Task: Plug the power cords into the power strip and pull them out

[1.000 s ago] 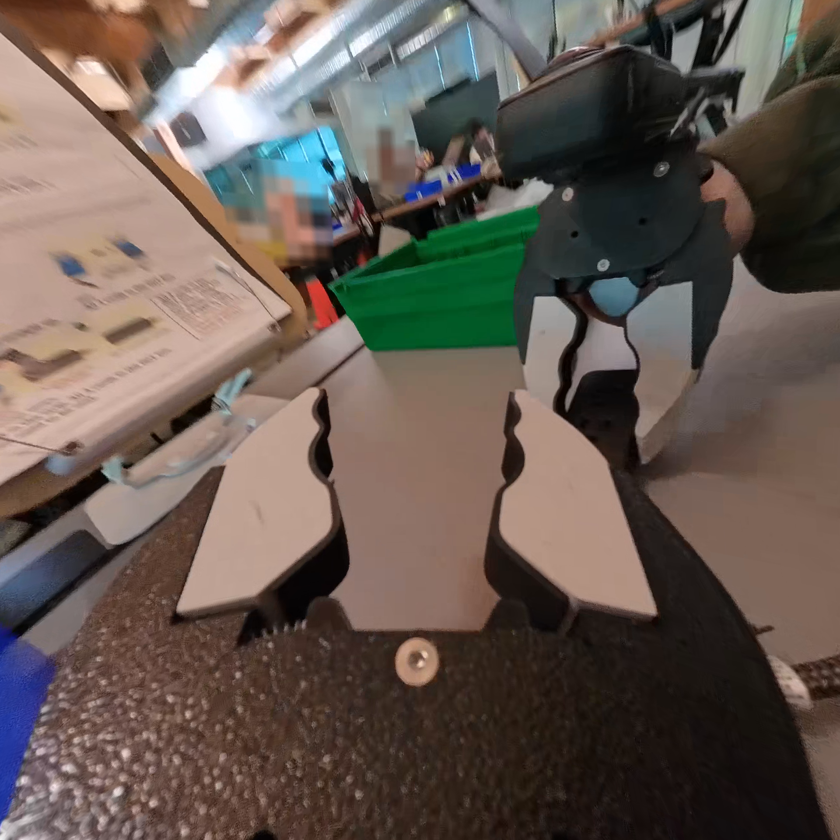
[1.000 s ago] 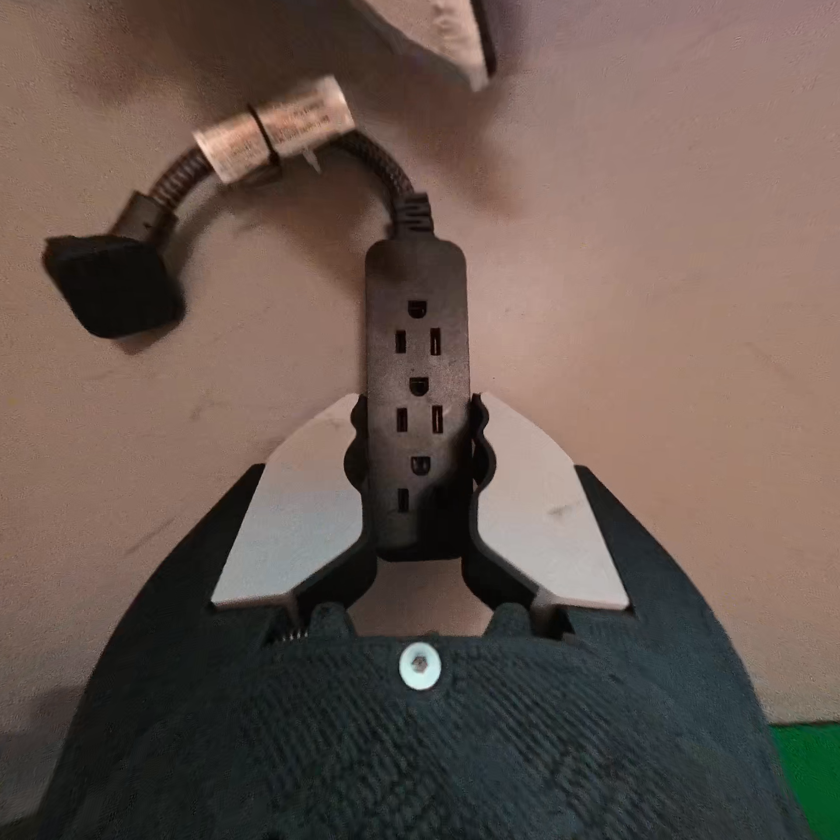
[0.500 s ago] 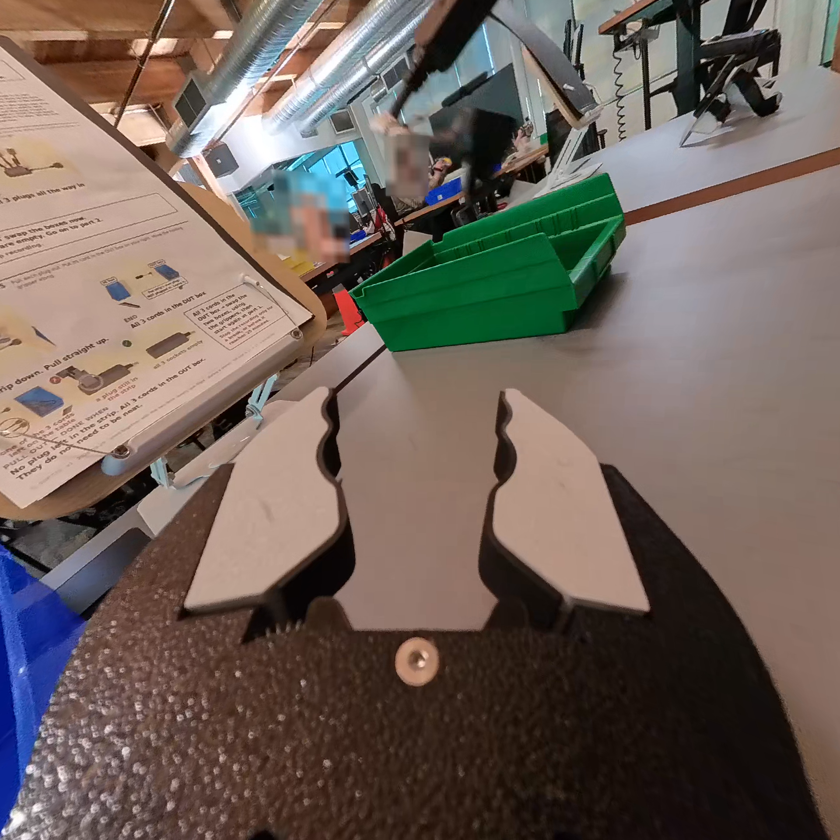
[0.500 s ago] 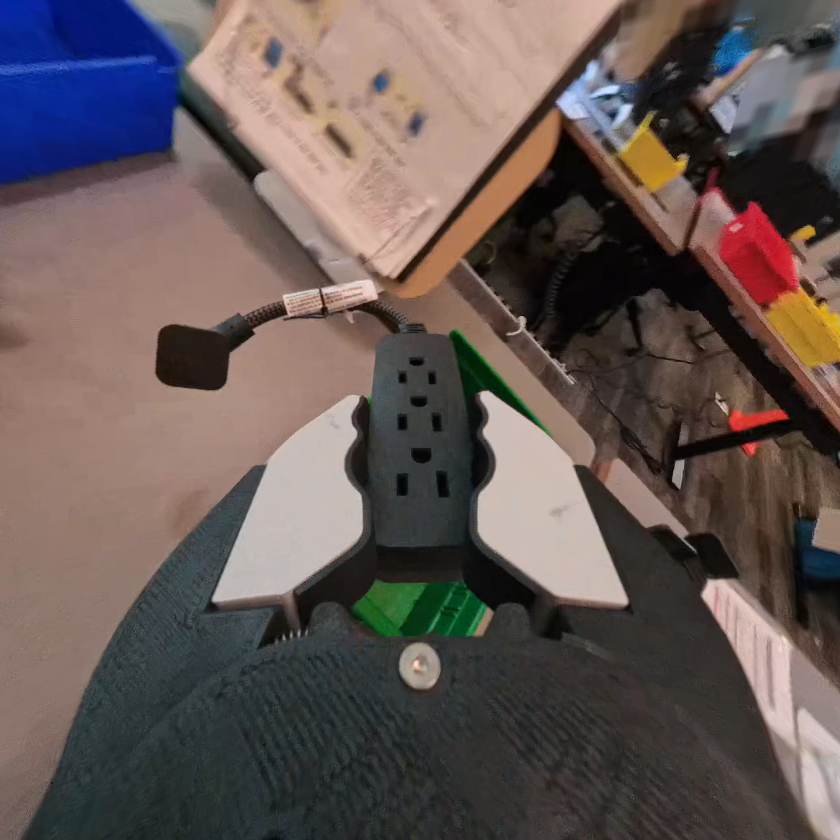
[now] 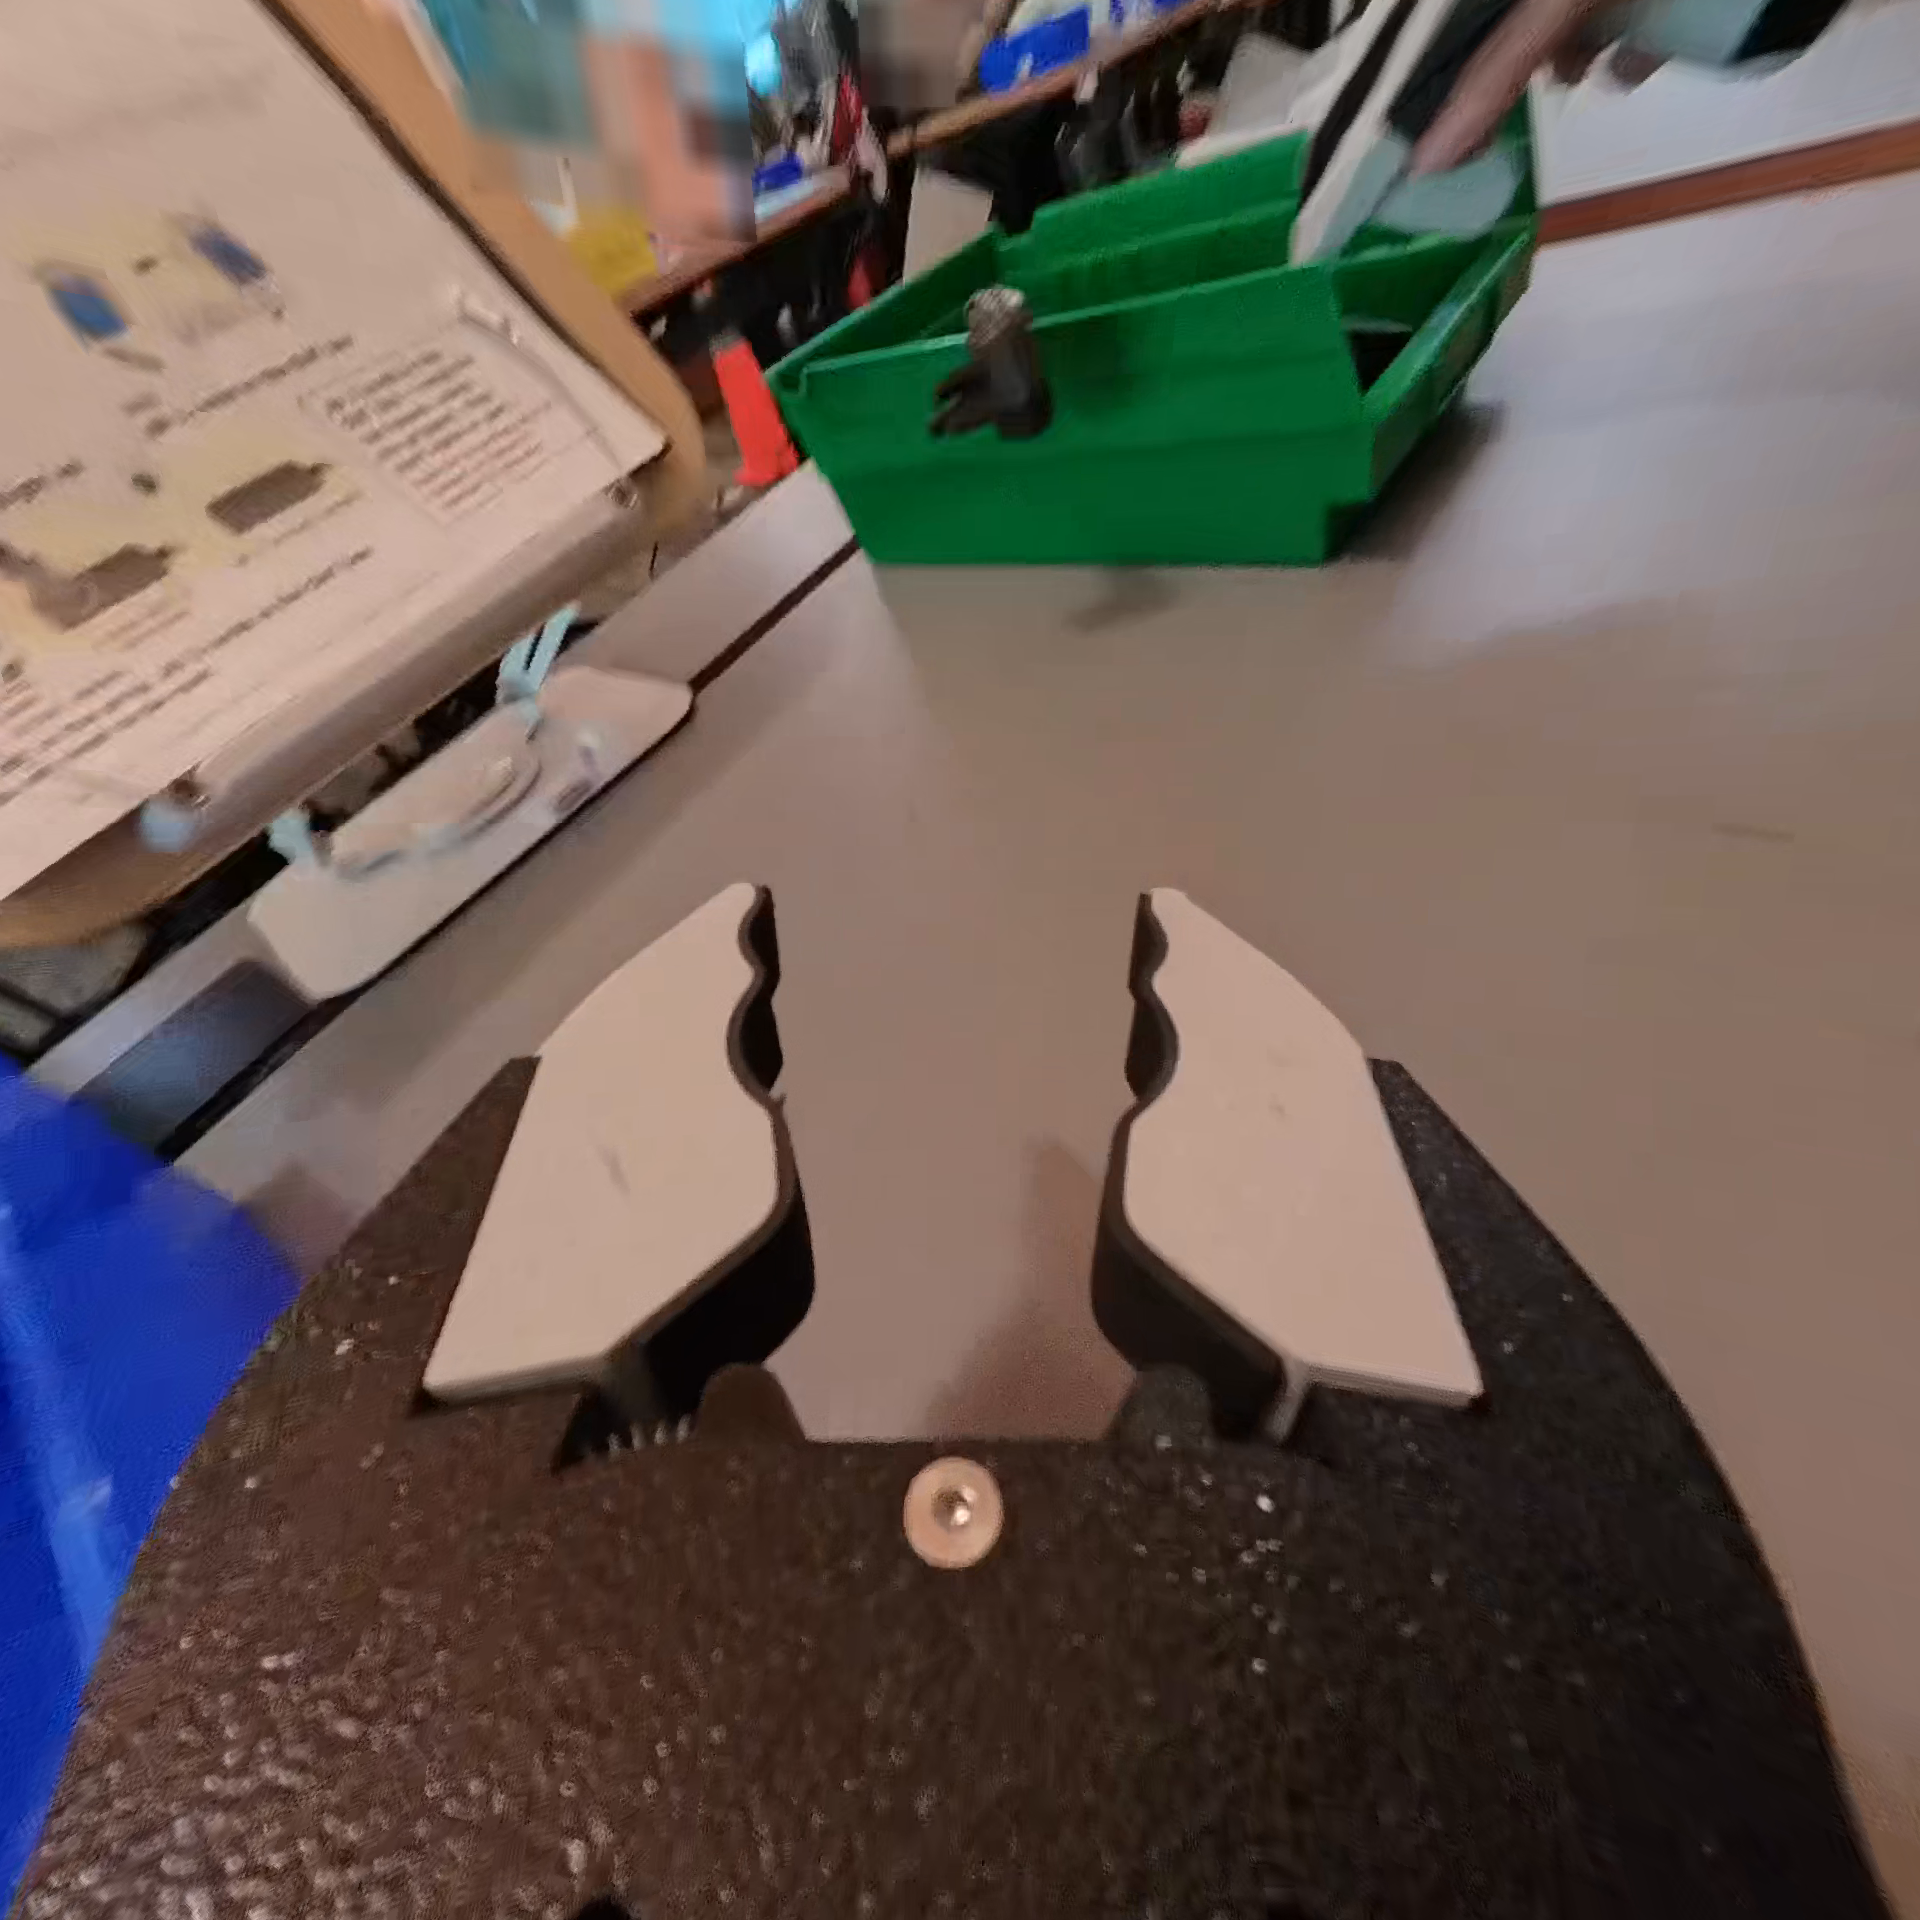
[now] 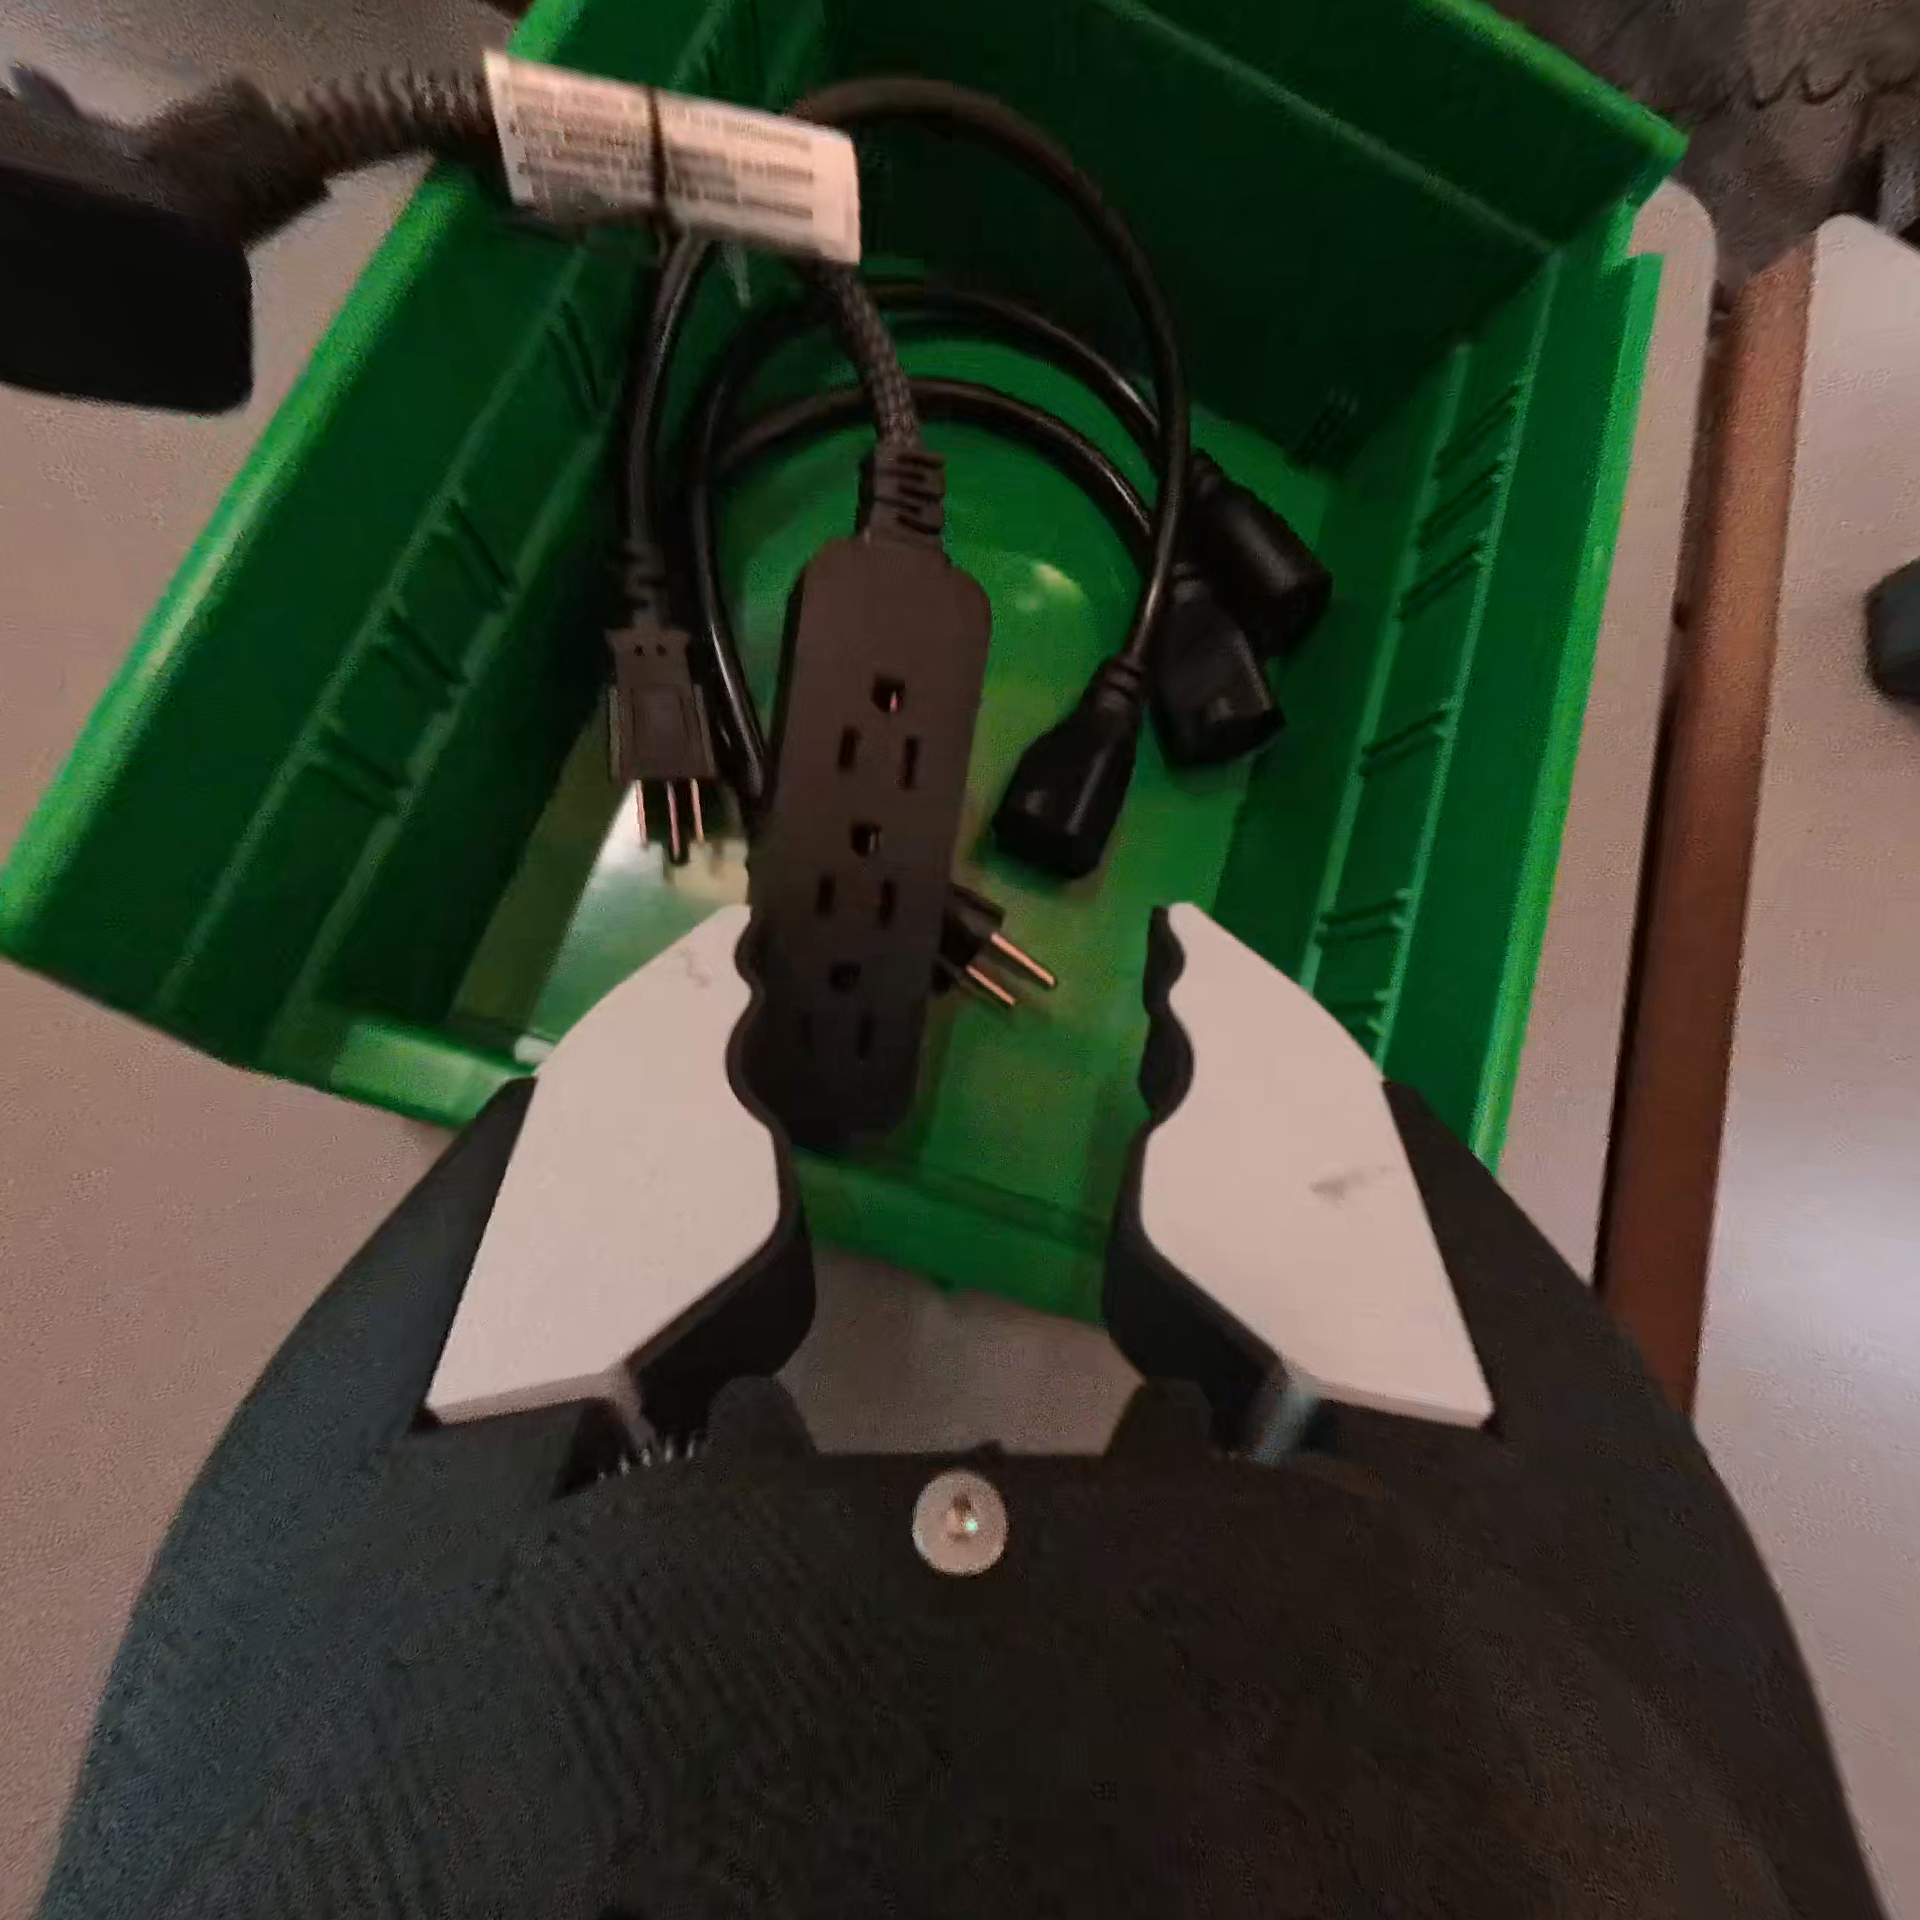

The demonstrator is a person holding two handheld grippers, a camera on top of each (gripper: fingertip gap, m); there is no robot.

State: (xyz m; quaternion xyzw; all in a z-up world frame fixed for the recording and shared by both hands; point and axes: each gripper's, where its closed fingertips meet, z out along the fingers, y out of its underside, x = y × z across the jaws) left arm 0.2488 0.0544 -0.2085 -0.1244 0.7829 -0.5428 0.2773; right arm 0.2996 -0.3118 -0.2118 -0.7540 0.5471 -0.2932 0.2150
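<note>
In the right wrist view my right gripper hovers over the green bin. Its jaws stand wide apart. The black three-outlet power strip hangs between the fingers, against the left one and clear of the right one. Its braided cord with a white tag runs up to its flat plug. Several black power cords lie in the bin. My left gripper is open and empty above the grey table. From there the green bin shows, with a black plug in front of its near wall.
An instruction board leans at the left of the table on a white stand. A blue bin sits at the near left. A brown strip runs along the table beside the green bin. The gap from one gripper's tips to the other's is roughly 35 cm.
My right gripper carried the power strip from the table to above the green bin and opened; the strip now sits loose between the fingers. My left gripper stayed open, its view shifting a little.
</note>
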